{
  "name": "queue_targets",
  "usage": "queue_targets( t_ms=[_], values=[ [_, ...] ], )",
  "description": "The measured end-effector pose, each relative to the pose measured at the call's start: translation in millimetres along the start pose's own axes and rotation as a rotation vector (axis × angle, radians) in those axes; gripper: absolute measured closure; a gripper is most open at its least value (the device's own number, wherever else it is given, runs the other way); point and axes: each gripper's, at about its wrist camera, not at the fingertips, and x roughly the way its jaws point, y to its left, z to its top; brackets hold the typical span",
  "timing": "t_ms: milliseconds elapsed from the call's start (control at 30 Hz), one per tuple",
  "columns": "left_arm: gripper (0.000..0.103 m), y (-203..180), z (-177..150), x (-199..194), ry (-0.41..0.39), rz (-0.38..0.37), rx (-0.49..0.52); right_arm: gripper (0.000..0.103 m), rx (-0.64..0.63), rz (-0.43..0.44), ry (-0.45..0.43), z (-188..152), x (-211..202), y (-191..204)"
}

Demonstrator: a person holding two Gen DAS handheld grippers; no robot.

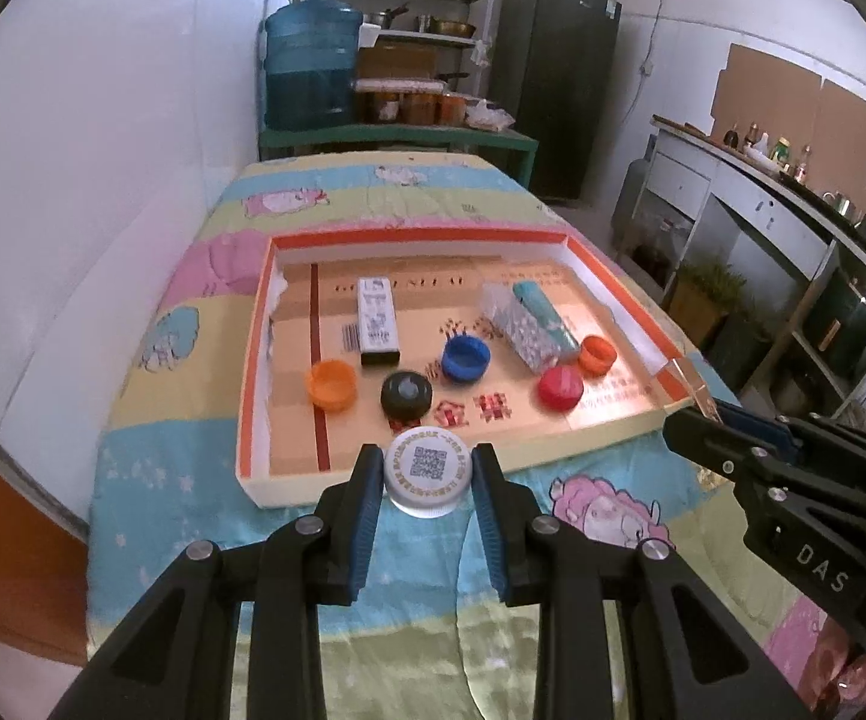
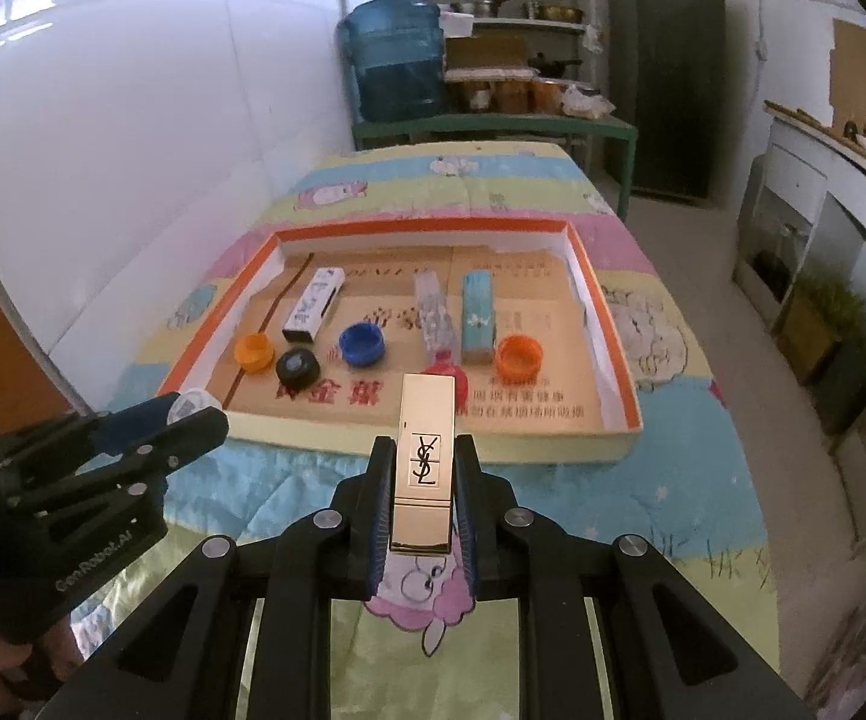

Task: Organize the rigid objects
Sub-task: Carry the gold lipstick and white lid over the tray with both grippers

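Observation:
My left gripper [image 1: 428,468] is shut on a white bottle cap [image 1: 427,473] with a printed code on top, held just above the near wall of the orange-rimmed cardboard tray [image 1: 253,354]. My right gripper [image 2: 424,462] is shut on a gold lipstick case [image 2: 425,462], lifted over the blanket in front of the tray [image 2: 613,426]. Inside the tray lie an orange cap [image 1: 331,383], a black cap [image 1: 407,393], a blue cap [image 1: 465,359], a red cap [image 1: 561,387], another orange cap [image 1: 598,354], a white box [image 1: 378,321] and a teal box [image 1: 544,312].
The tray rests on a pastel cartoon blanket [image 1: 193,480] over a table. A white wall runs along the left. Behind stand a blue water jug [image 1: 310,69], shelves and a dark fridge [image 1: 559,84]. A counter [image 1: 793,222] lines the right side.

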Motion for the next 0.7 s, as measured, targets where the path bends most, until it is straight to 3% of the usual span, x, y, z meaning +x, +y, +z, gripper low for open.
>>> queue_targets(
  t_ms=[700],
  values=[
    [0.072, 25, 50, 13, -0.001, -0.004, -0.022, 0.084, -0.061, 0.012, -0.006, 49, 11, -18]
  ],
)
